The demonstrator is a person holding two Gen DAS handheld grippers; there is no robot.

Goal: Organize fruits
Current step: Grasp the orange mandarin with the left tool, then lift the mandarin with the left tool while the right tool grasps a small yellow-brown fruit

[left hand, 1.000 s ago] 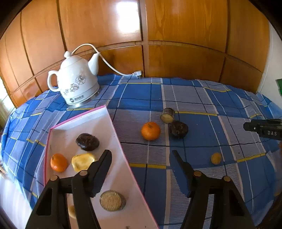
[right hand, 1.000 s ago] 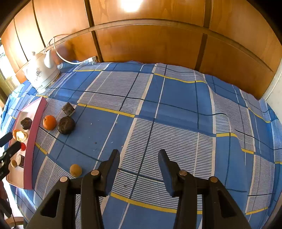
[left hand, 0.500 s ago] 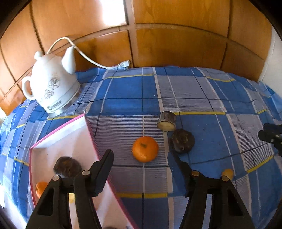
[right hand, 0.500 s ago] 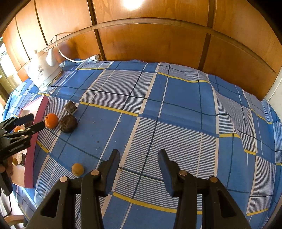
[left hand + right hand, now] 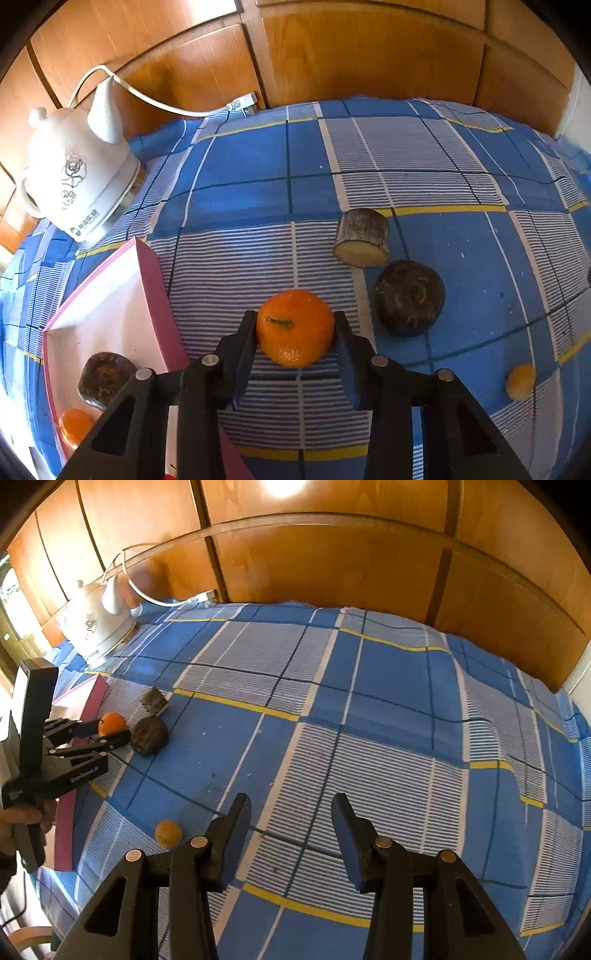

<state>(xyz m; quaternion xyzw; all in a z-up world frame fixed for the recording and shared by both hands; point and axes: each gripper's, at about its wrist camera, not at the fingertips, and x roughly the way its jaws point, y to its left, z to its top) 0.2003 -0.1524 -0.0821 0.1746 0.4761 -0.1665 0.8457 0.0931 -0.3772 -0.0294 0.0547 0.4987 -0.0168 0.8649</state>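
Note:
An orange tangerine [image 5: 294,326] lies on the blue checked cloth between the fingers of my left gripper [image 5: 295,328], whose pads touch both its sides. A dark round fruit [image 5: 409,297] and a cut cylinder piece [image 5: 362,237] lie just right of it. A small yellow fruit [image 5: 520,381] lies farther right. The pink-rimmed white tray [image 5: 110,295] at left holds a dark fruit [image 5: 104,379] and a tangerine [image 5: 75,425]. My right gripper [image 5: 291,834] is open and empty above the cloth; its view shows the left gripper [image 5: 110,734] on the tangerine [image 5: 112,722].
A white electric kettle [image 5: 79,177] with its cord stands at the back left. Wooden panels close the far side. In the right wrist view the small yellow fruit [image 5: 168,833] lies left of my right gripper.
My left gripper moved forward and right from over the tray to the tangerine and closed around it. The right gripper barely moved.

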